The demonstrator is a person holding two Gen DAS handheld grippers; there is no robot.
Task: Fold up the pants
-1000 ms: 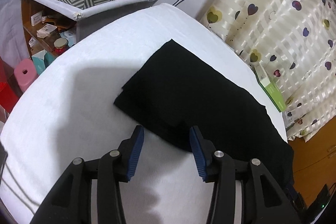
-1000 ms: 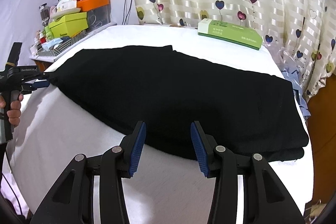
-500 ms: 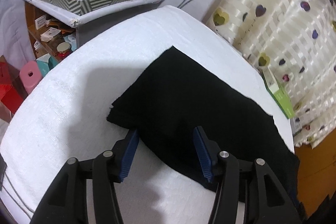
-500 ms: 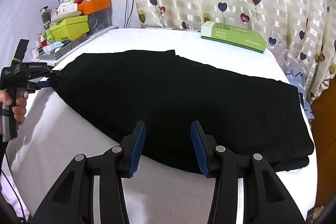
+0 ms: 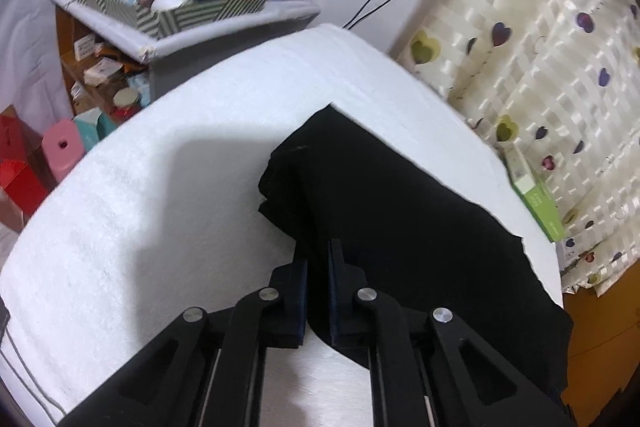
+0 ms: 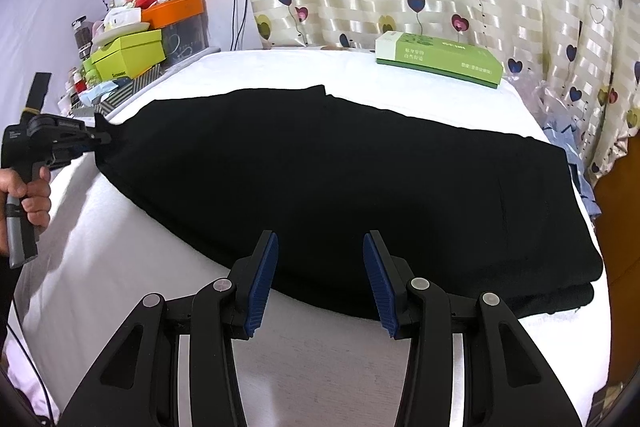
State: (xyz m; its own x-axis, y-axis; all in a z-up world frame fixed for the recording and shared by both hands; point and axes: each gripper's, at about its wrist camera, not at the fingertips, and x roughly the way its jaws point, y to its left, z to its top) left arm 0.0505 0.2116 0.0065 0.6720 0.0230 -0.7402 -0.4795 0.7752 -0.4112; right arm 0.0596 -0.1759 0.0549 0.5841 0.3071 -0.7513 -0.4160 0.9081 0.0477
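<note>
If I lift the hem end now with only my left gripper (image 5: 318, 255) biting it, the stacked layers of the black pants (image 6: 340, 179) could slide apart, since I can't tell from here whether every layer sits between the pads or just the top ones. A second risk is drag: the pants lie long across the white surface (image 6: 160, 287), and pulling one narrow end toward the waist may skew the whole length rather than fold it cleanly, especially as nothing pins the other side. The cloth is soft and limp, so I judge it will sag and bunch at the fold unless my right side supports the near edge. The green box (image 6: 438, 61) at the far side of the surface is well apart from the pants and should not interfere.

My left gripper is closed down to a narrow gap, pinching the near corner of the leg end; black fabric fills the space between its fingers, and the right wrist view shows that same gripper (image 6: 86, 143), held in a hand (image 6: 28, 191), drawing the tip of the cloth into a small peak. My right gripper (image 6: 320, 279) stands wide open, holding nothing, its blue pads (image 6: 262, 275) poised over the near long edge of the pants around mid-length; whether they touch the fabric I cannot tell
</note>
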